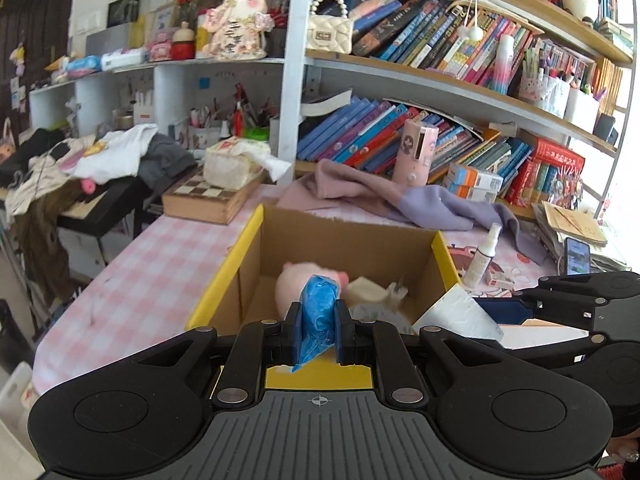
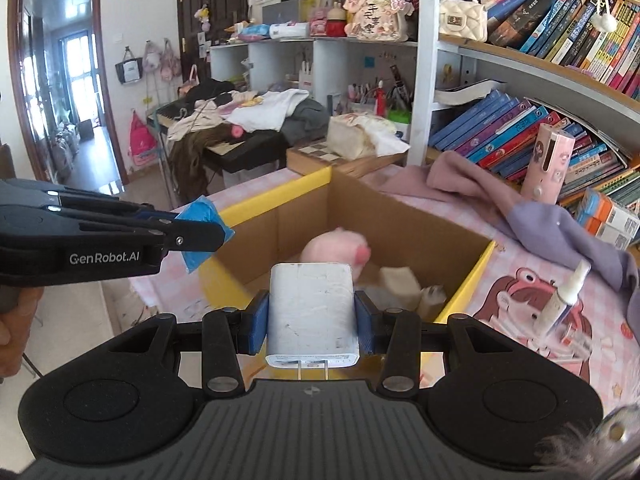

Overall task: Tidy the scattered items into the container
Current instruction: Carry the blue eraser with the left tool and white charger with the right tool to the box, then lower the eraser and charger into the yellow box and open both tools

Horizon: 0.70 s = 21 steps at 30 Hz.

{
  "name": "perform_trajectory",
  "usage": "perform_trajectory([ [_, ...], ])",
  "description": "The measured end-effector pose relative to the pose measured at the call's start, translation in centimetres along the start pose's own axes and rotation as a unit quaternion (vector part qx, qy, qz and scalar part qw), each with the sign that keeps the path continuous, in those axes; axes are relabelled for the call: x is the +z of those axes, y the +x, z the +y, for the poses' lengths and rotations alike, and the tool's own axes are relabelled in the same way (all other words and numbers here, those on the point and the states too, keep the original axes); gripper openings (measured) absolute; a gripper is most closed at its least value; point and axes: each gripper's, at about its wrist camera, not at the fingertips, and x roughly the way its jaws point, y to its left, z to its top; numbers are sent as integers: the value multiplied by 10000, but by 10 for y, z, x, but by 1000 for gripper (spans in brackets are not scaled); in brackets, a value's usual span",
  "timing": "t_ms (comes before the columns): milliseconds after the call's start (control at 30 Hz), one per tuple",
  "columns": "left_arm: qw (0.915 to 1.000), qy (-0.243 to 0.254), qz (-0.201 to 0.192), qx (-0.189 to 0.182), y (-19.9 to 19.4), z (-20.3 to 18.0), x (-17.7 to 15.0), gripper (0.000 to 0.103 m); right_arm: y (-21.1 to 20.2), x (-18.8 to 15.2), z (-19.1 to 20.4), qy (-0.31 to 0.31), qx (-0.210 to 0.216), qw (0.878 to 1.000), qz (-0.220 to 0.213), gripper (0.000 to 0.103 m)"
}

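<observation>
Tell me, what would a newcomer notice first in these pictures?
First, the open cardboard box on the pink checked table, with a pink plush toy inside. Next, the two loads near it: the left tool pinches a blue plastic bag, and the right tool grips a white charger.

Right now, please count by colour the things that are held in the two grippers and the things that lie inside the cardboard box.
Blue: 1, plastic bag roll in the left gripper
White: 1, charger in the right gripper
Pink: 1, plush toy in the cardboard box
Beige: 1, blurred item in the box
Total: 4
</observation>
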Motion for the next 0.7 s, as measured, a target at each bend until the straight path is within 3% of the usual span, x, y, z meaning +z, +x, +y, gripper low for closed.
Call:
perform_trajectory([
  [400, 9917, 1040, 601, -455, 102, -16, 64, 14, 78, 23, -36, -470, -172, 9976, 469, 41],
  [567, 9834, 1069, 1131, -932, 152, -24, 72, 14, 109, 25, -43, -704, -175, 9937, 854, 42],
  [700, 9772, 1113, 1479, -1037, 186, -30, 73, 14, 127, 22, -47, -816, -113, 9905, 1099, 42],
])
